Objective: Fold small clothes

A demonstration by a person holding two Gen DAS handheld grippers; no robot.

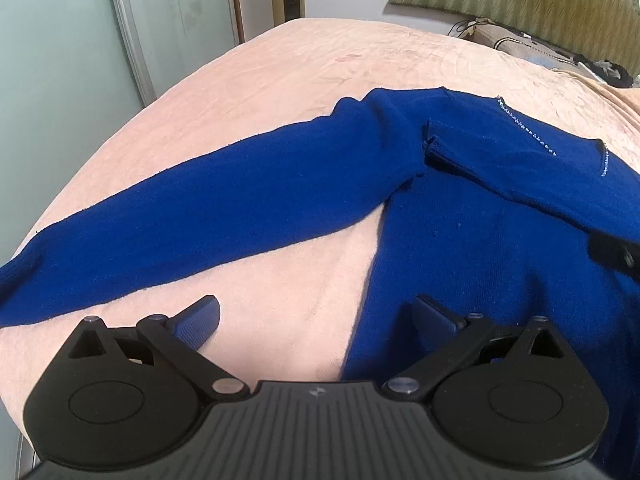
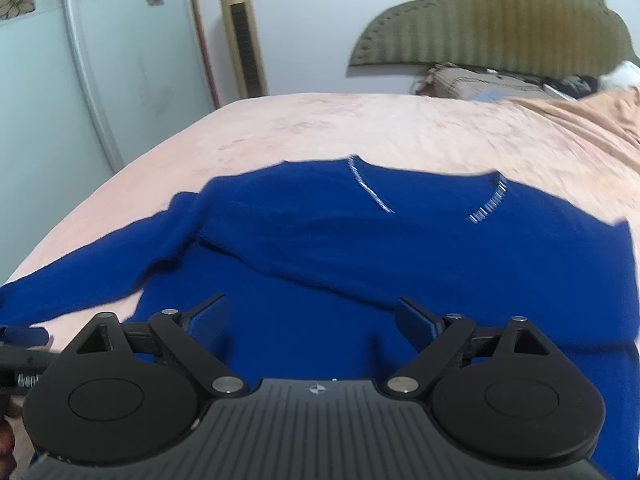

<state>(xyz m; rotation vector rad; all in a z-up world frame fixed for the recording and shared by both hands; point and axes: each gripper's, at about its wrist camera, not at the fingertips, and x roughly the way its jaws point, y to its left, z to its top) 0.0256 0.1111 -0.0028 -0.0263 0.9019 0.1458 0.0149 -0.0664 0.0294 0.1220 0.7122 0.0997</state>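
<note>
A royal blue sweater point(image 1: 492, 216) with a beaded V-neck lies flat on the pink bed cover point(image 1: 280, 92). Its right sleeve is folded across the chest, cuff near the middle point(image 1: 436, 148). Its left sleeve point(image 1: 180, 220) stretches out to the left. My left gripper point(image 1: 316, 320) is open and empty, low over the sweater's left side edge. The sweater also shows in the right wrist view point(image 2: 360, 264). My right gripper point(image 2: 312, 320) is open and empty above the sweater's lower body. The left gripper's fingertip point(image 2: 24, 336) shows at the left edge of the right wrist view.
A padded headboard point(image 2: 500, 20) and pillows point(image 2: 480, 80) stand at the far right of the bed. A gold tower fan point(image 2: 244, 32) and a sliding wardrobe door point(image 2: 100, 60) stand beyond the bed's far edge.
</note>
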